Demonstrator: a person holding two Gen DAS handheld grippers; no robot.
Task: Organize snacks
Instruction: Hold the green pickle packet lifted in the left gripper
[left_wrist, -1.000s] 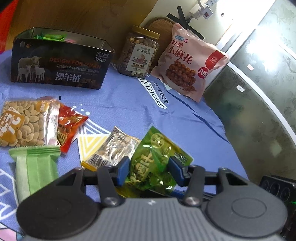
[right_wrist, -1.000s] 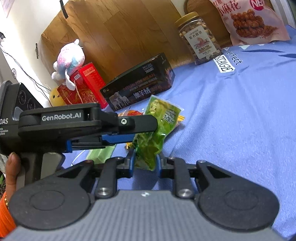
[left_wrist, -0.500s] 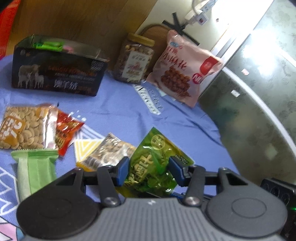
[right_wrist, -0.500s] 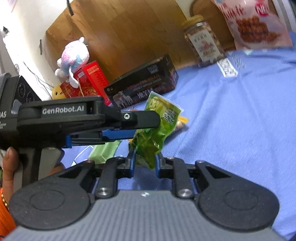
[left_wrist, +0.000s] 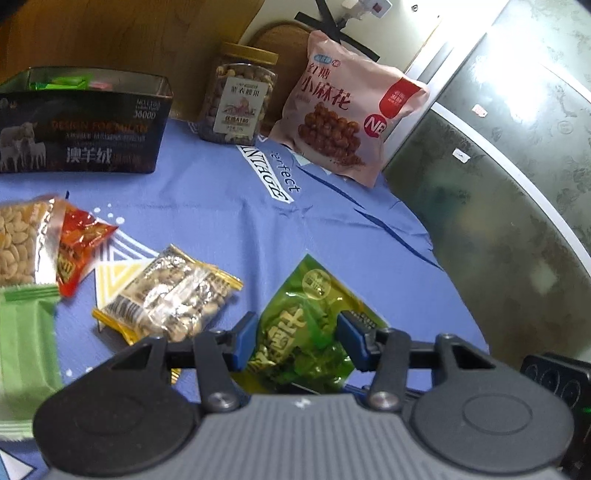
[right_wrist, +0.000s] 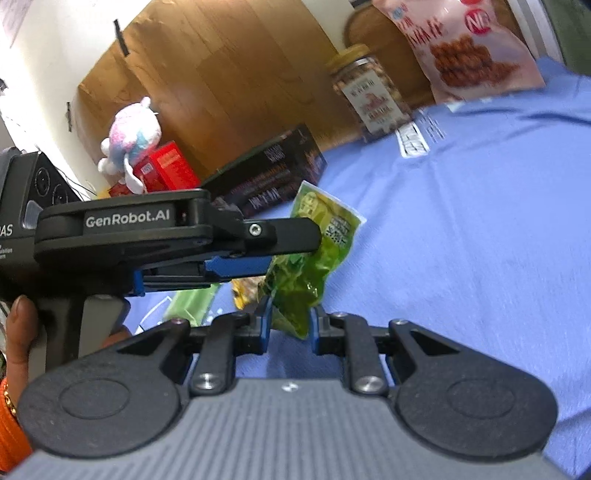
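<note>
A green snack packet (left_wrist: 306, 325) hangs above the blue cloth, held by both grippers. My left gripper (left_wrist: 299, 338) is shut on its two sides. My right gripper (right_wrist: 290, 323) is shut on its lower end (right_wrist: 295, 295), with the left gripper's body just above it in that view. A dark open box (left_wrist: 85, 122) with green packets inside stands at the back left. Loose packets lie on the cloth: a silver-yellow one (left_wrist: 170, 299), a red one (left_wrist: 77, 251), a nut packet (left_wrist: 18, 240) and a green wafer pack (left_wrist: 26, 339).
A nut jar (left_wrist: 242, 96) and a pink snack bag (left_wrist: 347, 107) stand at the back against a wooden board. The cloth's right edge (left_wrist: 424, 236) drops to a dark glass tabletop. A plush toy (right_wrist: 129, 147) and red box (right_wrist: 170, 170) sit behind the dark box.
Both grippers have shifted with the green packet still held. The right gripper's view has tilted and moved closer to the jar and box.
</note>
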